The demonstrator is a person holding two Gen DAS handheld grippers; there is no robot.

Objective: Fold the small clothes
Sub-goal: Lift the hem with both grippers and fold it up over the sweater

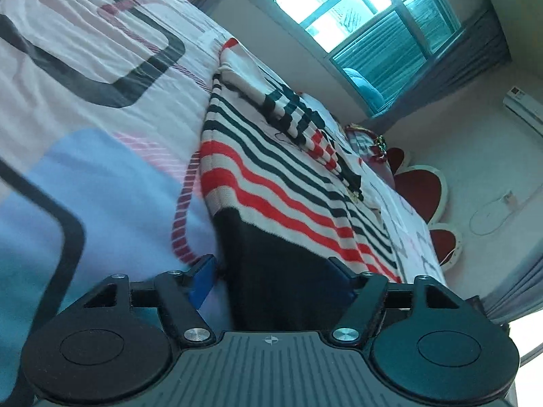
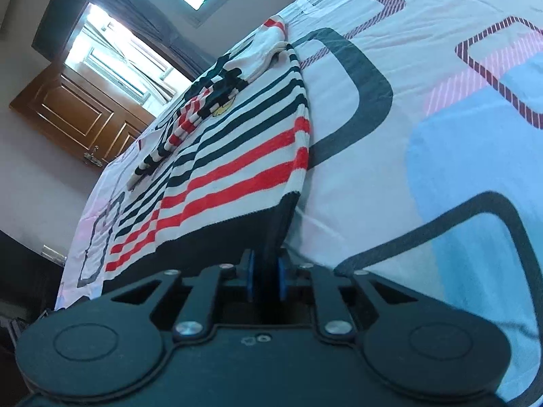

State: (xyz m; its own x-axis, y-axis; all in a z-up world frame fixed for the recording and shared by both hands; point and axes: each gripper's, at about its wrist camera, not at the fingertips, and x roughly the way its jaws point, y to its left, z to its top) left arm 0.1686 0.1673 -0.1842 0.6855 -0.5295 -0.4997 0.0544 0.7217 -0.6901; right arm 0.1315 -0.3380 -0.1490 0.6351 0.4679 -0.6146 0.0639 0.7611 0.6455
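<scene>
My right tongs (image 2: 265,273) pinch the sweater (image 2: 237,156) hem; left tongs (image 1: 271,278), wide open, straddle it. Next: clamp, fold forward.

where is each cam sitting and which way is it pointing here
Left wrist: sits on the left gripper, low at the striped sweater's dark hem, looking along the bed toward a window; its fingers stand wide apart around the hem.
Right wrist: sits on the right gripper, at the hem's other corner, facing a wooden door; its fingers are pinched on the hem.
Shared: sweater and patterned bed.
</scene>
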